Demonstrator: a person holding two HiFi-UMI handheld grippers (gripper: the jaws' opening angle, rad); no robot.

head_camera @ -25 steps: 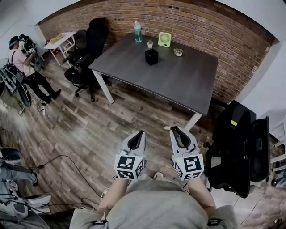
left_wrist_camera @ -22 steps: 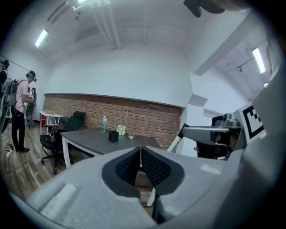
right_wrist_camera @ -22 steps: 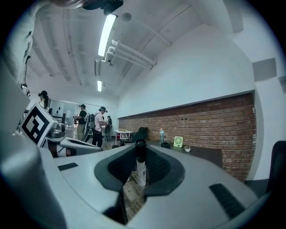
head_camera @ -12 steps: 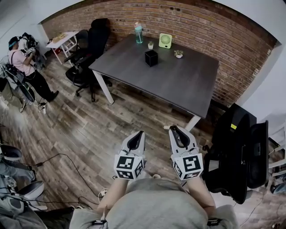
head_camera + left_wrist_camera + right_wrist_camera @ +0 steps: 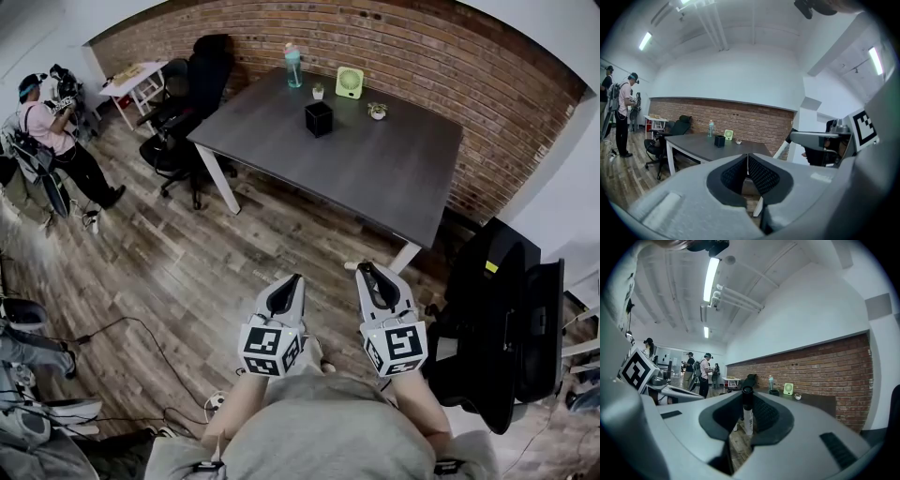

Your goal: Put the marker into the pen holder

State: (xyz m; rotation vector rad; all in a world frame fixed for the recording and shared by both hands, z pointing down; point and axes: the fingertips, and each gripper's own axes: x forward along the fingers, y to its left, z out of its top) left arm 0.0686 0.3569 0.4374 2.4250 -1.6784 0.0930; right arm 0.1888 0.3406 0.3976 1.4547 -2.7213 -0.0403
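Two grey hand-held tools hang over the wood floor (image 5: 234,253), well short of the dark grey bench (image 5: 394,173). The left tool (image 5: 293,281) has its jaws pressed together, nothing between. The right tool (image 5: 364,272) is clamped on a white-barrelled marker (image 5: 748,420), black cap at the jaw tips; its barrel print is too blurred to read. Both tools' cubes carry square black-and-white codes. The black square pen holder (image 5: 319,119) sits on the bench, well apart from the marker, near a teal bottle (image 5: 293,67) and a pale green fan (image 5: 349,82).
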